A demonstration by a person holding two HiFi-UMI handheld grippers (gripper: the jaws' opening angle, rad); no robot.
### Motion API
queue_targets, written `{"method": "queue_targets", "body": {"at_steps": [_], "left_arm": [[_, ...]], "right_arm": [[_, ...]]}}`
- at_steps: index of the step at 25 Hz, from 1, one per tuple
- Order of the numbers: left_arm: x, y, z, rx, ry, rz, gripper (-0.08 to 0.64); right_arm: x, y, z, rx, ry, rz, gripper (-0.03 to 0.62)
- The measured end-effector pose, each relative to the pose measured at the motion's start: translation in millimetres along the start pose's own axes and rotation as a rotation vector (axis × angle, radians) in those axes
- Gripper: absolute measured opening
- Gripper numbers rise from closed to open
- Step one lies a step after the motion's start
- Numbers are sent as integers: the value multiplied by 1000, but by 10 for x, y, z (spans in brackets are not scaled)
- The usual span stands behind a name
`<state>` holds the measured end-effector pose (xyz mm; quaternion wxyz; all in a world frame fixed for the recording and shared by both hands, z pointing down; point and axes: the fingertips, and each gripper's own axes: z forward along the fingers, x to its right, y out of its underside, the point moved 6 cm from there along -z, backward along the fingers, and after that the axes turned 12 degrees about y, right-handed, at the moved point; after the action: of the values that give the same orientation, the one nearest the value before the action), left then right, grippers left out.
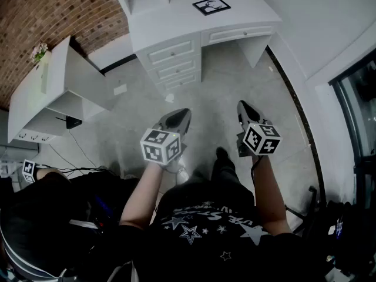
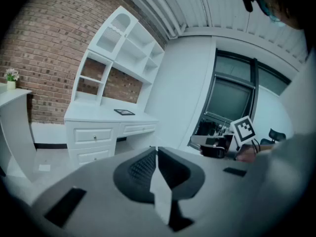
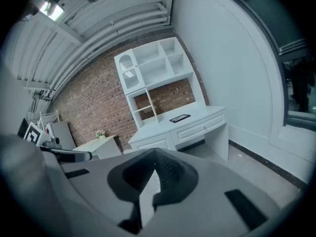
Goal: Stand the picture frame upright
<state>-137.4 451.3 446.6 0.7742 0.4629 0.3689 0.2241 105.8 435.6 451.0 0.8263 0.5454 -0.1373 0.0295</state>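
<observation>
A black picture frame [image 1: 211, 6] lies flat on the white desk [image 1: 176, 19] at the top of the head view. The same frame [image 2: 124, 112] shows small on the desk in the left gripper view, and the frame [image 3: 179, 118] is far off in the right gripper view too. My left gripper [image 1: 183, 113] and right gripper [image 1: 242, 104] hover over the floor, well short of the desk. Both are shut, tips together, with nothing between them. In their own views the left gripper [image 2: 156, 149] and right gripper [image 3: 155, 152] point toward the desk.
The desk has drawers [image 1: 173, 63] on its left and a shelf unit [image 2: 123, 53] behind it against a brick wall [image 1: 53, 10]. A second white table [image 1: 56, 93] with a small flower pot [image 1: 40, 53] stands at the left. A glass door [image 1: 358, 122] is on the right. Cables [image 1: 76, 157] trail on the floor.
</observation>
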Motion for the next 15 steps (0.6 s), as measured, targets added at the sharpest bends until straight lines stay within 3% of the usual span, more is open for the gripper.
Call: {"method": "queue_targets", "body": {"at_steps": [10, 15], "left_arm": [[13, 134, -1, 6, -11, -51, 26], [-12, 127, -70, 16, -20, -41, 26]], "right_arm": [[-49, 45, -19, -18, -3, -13, 14], [-149, -2, -7, 31, -46, 11, 15]]}}
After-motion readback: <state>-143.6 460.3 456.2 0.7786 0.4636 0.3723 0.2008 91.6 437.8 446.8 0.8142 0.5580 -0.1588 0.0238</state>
